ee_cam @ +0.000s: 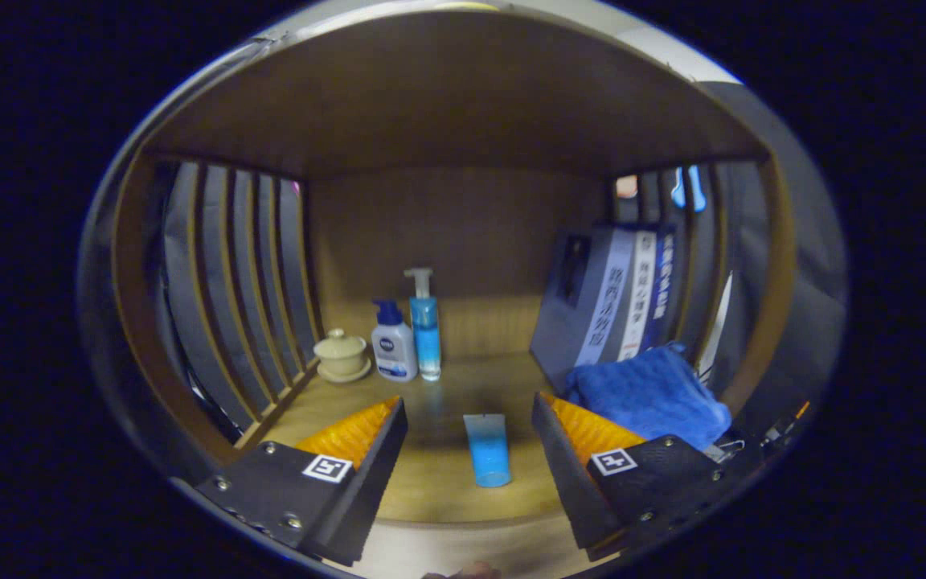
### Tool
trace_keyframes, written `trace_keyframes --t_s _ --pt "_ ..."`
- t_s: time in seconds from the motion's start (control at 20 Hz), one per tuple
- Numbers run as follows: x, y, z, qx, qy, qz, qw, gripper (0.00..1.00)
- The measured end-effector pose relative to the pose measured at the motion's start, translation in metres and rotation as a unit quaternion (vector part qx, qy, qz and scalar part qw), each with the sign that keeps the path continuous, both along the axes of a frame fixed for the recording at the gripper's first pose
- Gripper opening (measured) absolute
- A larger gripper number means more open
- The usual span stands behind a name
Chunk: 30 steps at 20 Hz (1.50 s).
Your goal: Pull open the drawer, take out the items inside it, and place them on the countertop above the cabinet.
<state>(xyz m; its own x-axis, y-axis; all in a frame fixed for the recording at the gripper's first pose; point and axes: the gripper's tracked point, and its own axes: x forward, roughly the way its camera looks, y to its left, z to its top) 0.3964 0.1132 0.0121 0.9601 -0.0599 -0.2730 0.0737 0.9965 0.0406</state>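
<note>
Now | gripper (pixel 469 418) wide, nothing held | blue tube (pixel 487 449) lying between fingers | shelf (pixel 431 482): two pump bottles (pixel 411 334), towel (pixel 648 394)

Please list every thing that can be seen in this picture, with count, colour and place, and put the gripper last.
Wooden shelf compartment: one, brown, slatted sides, holding all items.
Small blue tube: one, light blue, lying on the shelf floor between the fingers.
Clear blue pump bottle: one, blue with white pump, upright near the back wall.
White pump bottle with dark blue cap: one, beside the clear bottle, on its left.
Lidded ceramic cup on saucer: one, cream, at the left slats.
Blue cloth: one, folded, beyond the right finger.
Books: several, blue and white, leaning at the right slats behind the cloth.
Gripper: one, fingers open, touching nothing.
</note>
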Motion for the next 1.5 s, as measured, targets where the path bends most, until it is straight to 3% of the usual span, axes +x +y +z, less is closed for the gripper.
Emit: trace_keyframes --t_s 0.3,0.75,1.1,1.5 --pt "-0.102 -0.003 0.029 -0.023 -0.060 -0.032 0.997 0.92" --pt "-0.212 0.005 -0.032 -0.009 -0.085 -0.022 0.996 0.92" --pt "-0.259 -0.017 -0.107 0.036 -0.044 -0.048 0.997 0.92" --pt "-0.264 -0.019 -0.174 0.045 0.035 -0.009 0.998 0.93"
